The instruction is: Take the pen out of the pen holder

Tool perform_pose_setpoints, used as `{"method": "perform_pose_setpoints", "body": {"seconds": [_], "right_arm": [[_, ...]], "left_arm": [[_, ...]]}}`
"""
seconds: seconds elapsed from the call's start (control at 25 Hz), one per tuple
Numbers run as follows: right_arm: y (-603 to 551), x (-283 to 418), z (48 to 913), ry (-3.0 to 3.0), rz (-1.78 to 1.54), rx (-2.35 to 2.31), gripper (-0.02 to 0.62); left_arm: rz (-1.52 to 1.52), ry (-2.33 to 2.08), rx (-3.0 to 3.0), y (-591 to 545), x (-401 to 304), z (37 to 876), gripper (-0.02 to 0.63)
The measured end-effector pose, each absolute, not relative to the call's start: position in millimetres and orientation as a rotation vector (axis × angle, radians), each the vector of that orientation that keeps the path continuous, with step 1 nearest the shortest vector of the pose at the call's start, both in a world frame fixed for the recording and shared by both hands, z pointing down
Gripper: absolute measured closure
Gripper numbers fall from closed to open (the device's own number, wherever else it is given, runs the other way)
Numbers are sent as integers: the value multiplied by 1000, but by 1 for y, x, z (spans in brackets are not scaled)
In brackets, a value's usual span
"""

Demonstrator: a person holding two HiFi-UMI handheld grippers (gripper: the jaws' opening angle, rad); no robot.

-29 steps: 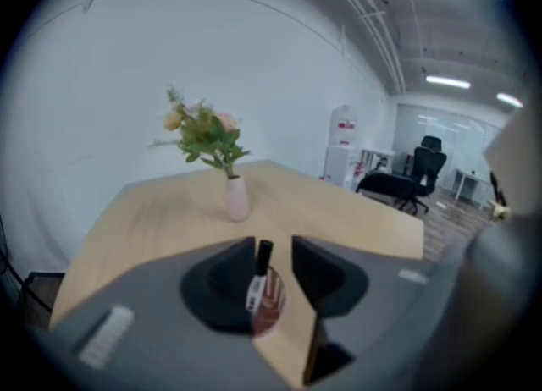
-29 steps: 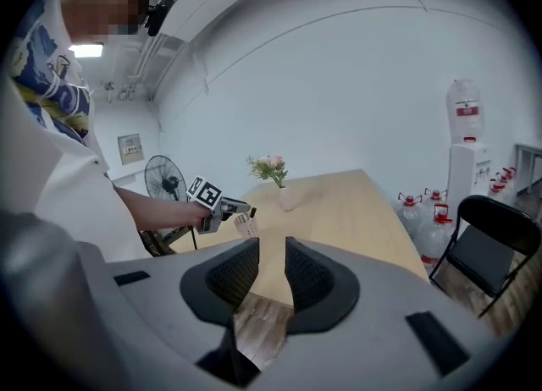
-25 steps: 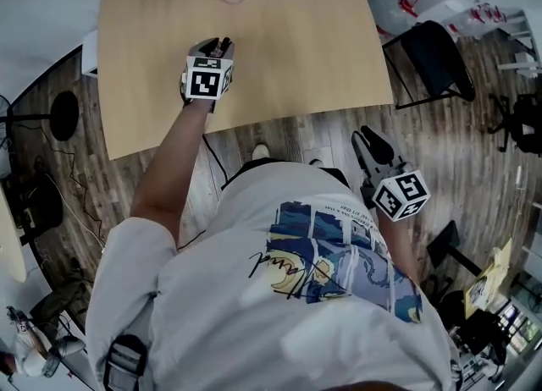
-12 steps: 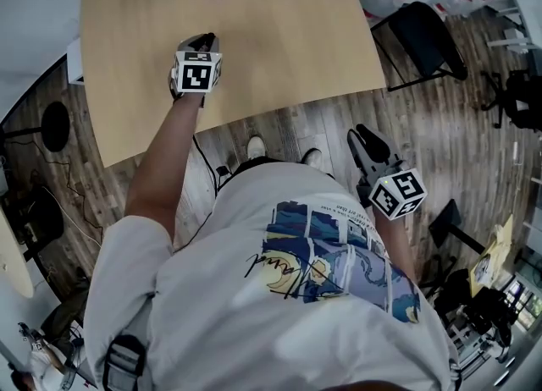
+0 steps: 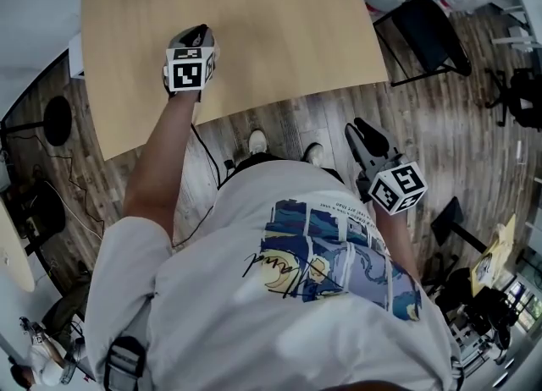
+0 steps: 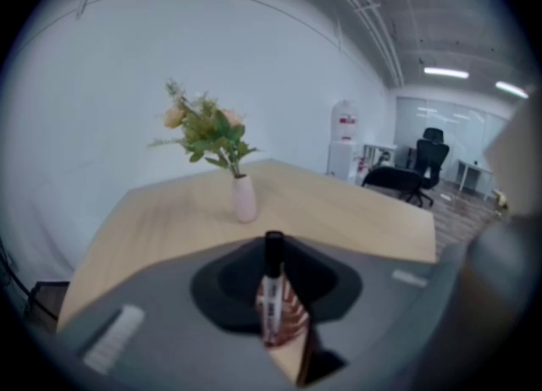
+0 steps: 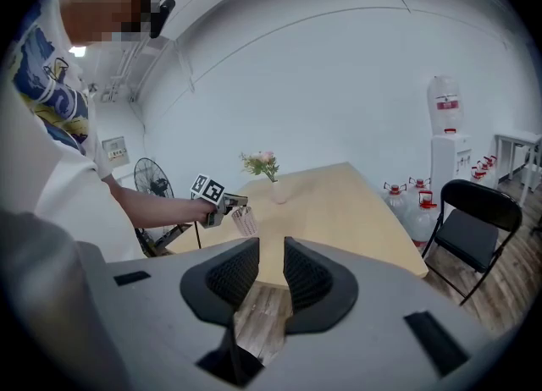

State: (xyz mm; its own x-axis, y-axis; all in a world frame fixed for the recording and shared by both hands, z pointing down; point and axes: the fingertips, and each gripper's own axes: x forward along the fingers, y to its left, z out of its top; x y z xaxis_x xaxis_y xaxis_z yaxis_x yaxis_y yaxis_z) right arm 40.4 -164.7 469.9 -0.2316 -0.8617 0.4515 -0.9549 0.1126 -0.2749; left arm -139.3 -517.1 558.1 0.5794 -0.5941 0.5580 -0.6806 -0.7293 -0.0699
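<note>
Left gripper (image 5: 197, 38), smooth grey plastic with dark pads, has just been closing its jaws and now clamps a copper-coloured wire-mesh pen holder (image 6: 293, 323) above the near left part of the pale wooden surface (image 5: 279, 25). A pen (image 6: 272, 283), white barrel with a black cap, stands upright in the holder, right between the jaws. Only the left gripper view shows the pen. The right gripper view shows the holder as a small tilted cup at the left gripper's tip. Right gripper (image 7: 270, 272) hangs over the plank floor, well apart from the holder, its textured jaws slightly apart with nothing between them.
</note>
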Motion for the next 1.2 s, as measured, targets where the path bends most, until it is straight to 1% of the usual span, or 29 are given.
{"method": "perform_pose_setpoints", "body": {"seconds": [0.6,1.0,1.2], "right_arm": [[-148,60,462,-2317,717,1704,518],[-135,92,458,-2446,670,1510,522],[-128,101,459,-2509,656,1409,525]], "left_arm": [[601,-1305,2654,-489,-162,475,534],[406,-1472,2610,-426,-165,411,534],[362,-1525,2577,-385,-167,391,534]]}}
